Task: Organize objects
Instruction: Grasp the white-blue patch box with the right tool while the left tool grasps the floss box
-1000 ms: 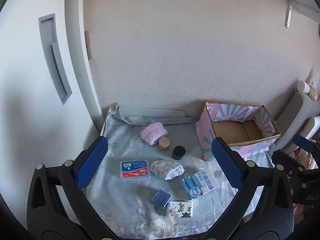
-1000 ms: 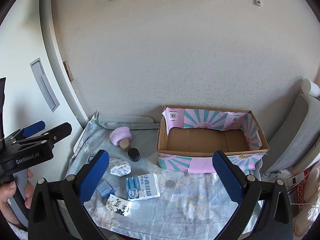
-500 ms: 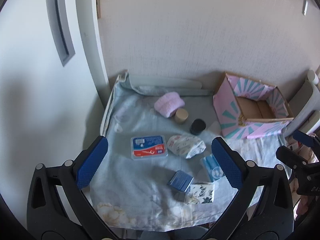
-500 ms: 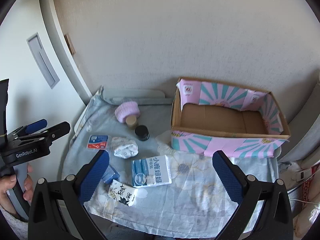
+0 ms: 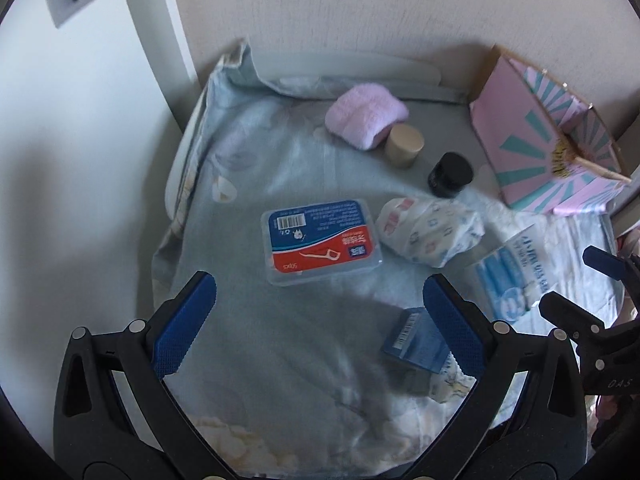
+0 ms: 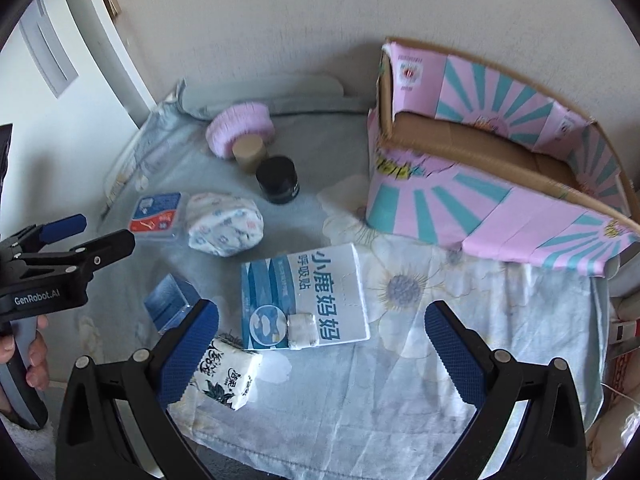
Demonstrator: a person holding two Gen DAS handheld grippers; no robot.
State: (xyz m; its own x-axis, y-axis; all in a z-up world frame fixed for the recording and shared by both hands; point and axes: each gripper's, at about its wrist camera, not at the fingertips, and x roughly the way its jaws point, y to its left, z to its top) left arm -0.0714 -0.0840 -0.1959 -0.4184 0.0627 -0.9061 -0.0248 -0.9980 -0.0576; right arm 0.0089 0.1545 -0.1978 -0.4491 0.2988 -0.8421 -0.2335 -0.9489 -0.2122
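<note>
Loose items lie on a floral cloth: a floss-pick case (image 5: 320, 240) (image 6: 158, 212), a wrapped white bundle (image 5: 430, 232) (image 6: 224, 224), a pink towel roll (image 5: 364, 116) (image 6: 240, 128), a tan cap (image 5: 404, 146), a black jar (image 5: 450, 174) (image 6: 277, 179), a small blue box (image 5: 416, 338) (image 6: 170, 296), a blue-white carton (image 6: 300, 296) and a tissue pack (image 6: 224, 374). The pink cardboard box (image 6: 492, 160) (image 5: 532, 148) stands open at the right. My left gripper (image 5: 320, 320) is open above the cloth just short of the floss case. My right gripper (image 6: 320, 340) is open over the carton.
A white wall runs behind the table, with a door frame (image 5: 152, 40) at the left. The table's near edge (image 6: 320, 444) drops off below the cloth. A grey cushion edge (image 6: 620, 288) sits at the right.
Both grippers have dropped and moved forward toward the table. The items now look larger and closer. Both stay open and nothing on the cloth has moved.
</note>
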